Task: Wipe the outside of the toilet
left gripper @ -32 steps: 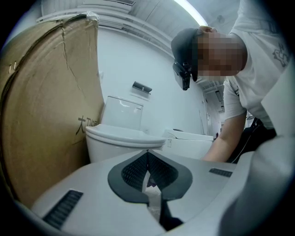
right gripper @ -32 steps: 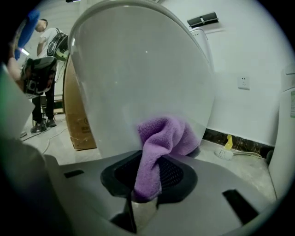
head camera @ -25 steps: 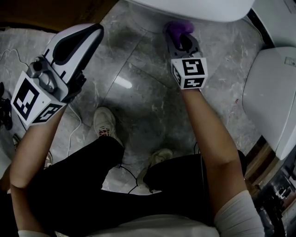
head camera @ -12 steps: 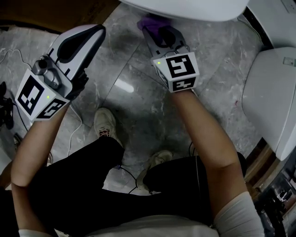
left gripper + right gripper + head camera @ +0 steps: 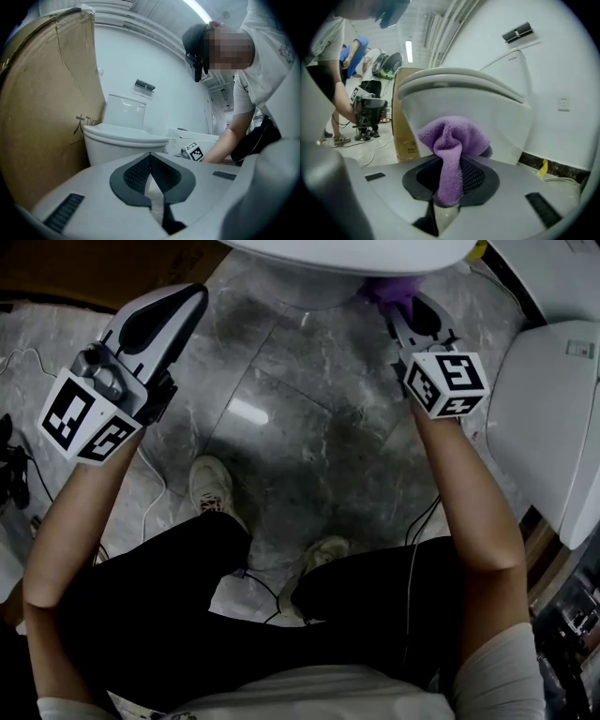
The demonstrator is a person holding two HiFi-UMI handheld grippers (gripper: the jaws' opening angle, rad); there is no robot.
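Observation:
The white toilet (image 5: 347, 254) shows as a bowl rim at the top of the head view; in the right gripper view its bowl (image 5: 487, 117) fills the middle. My right gripper (image 5: 398, 301) is shut on a purple cloth (image 5: 452, 145), and the cloth (image 5: 386, 289) is pressed up against the bowl's lower outside on the right. My left gripper (image 5: 183, 310) hangs shut and empty over the floor, well left of the bowl. In the left gripper view the toilet (image 5: 124, 138) stands ahead, with the shut left gripper (image 5: 150, 157) pointing at it.
A brown cardboard box (image 5: 47, 103) stands left of the toilet. A second white toilet (image 5: 548, 418) lies at the right. The grey marble floor (image 5: 300, 427) carries cables (image 5: 150, 512) by my shoes. Another person (image 5: 243, 79) bends nearby.
My right gripper with the purple cloth has swept from the bowl's left side to its right side along the lower edge. The left gripper has barely moved.

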